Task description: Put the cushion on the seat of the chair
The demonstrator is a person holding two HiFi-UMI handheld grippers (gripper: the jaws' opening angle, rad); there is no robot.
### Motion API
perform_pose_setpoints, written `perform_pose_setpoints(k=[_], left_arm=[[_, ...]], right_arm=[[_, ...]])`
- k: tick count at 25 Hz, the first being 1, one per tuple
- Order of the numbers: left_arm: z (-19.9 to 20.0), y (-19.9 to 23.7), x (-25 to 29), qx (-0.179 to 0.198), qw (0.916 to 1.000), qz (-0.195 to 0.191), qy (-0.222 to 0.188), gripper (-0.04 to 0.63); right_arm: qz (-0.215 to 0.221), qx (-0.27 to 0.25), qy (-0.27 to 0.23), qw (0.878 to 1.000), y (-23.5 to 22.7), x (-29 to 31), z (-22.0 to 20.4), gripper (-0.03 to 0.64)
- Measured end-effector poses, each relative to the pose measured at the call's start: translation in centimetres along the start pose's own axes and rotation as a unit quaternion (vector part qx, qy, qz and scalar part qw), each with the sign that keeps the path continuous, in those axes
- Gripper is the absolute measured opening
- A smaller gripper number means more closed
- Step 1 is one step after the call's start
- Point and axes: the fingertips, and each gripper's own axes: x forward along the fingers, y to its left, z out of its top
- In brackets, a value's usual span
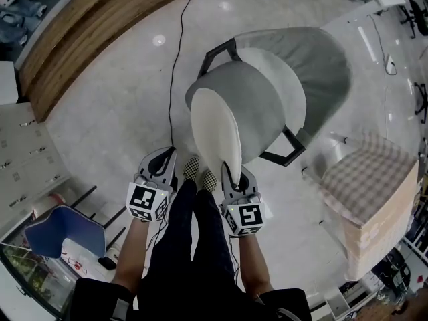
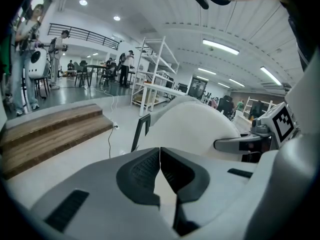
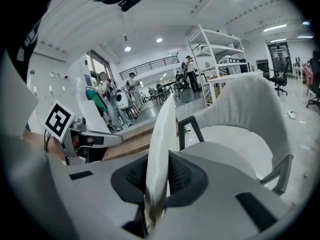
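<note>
A grey armchair (image 1: pixel 257 102) with a black frame stands in front of me, its seat (image 3: pixel 227 136) bare. A white round cushion (image 1: pixel 215 129) stands on edge over the seat's near rim. My right gripper (image 1: pixel 229 177) is shut on the cushion's near edge; in the right gripper view the cushion (image 3: pixel 164 129) rises straight up between the pads of the gripper (image 3: pixel 158 159). My left gripper (image 1: pixel 165 170) hangs to the left of the cushion, shut, not touching it. In the left gripper view the gripper (image 2: pixel 160 153) holds nothing, and the cushion (image 2: pixel 200 126) is off to its right.
Wooden steps (image 1: pixel 100 25) run along the top left, and a black cable (image 1: pixel 175 65) crosses the floor to the chair. A box under a checked cloth (image 1: pixel 368 186) stands at the right. A blue chair (image 1: pixel 63 231) is at the lower left. My legs and shoes (image 1: pixel 194 168) are between the grippers.
</note>
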Motion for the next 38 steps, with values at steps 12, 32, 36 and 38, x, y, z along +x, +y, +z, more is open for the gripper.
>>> perform_pose_setpoints(k=[12, 32, 36, 38], left_arm=[[-2.2, -0.3, 2.7, -0.001, 0.9997, -0.017, 0.017, 0.023], [-5.0, -0.1, 6.4, 0.004, 0.9986, -0.032, 0.042, 0.022], [-5.3, -0.4, 7.6, 0.006, 0.9982, -0.038, 0.046, 0.023], [-5.4, -0.4, 8.2, 0.008, 0.9981, -0.040, 0.045, 0.022]], right_arm=[[-0.030, 0.016, 0.004, 0.999, -4.2, 1.1, -2.2, 0.060], [-0.100, 0.056, 0.016, 0.993, -14.0, 3.1, -6.8, 0.061], [-0.104, 0.059, 0.022, 0.993, -14.8, 4.1, -8.2, 0.061], [-0.110, 0.066, 0.023, 0.991, -15.5, 4.6, -8.9, 0.061]])
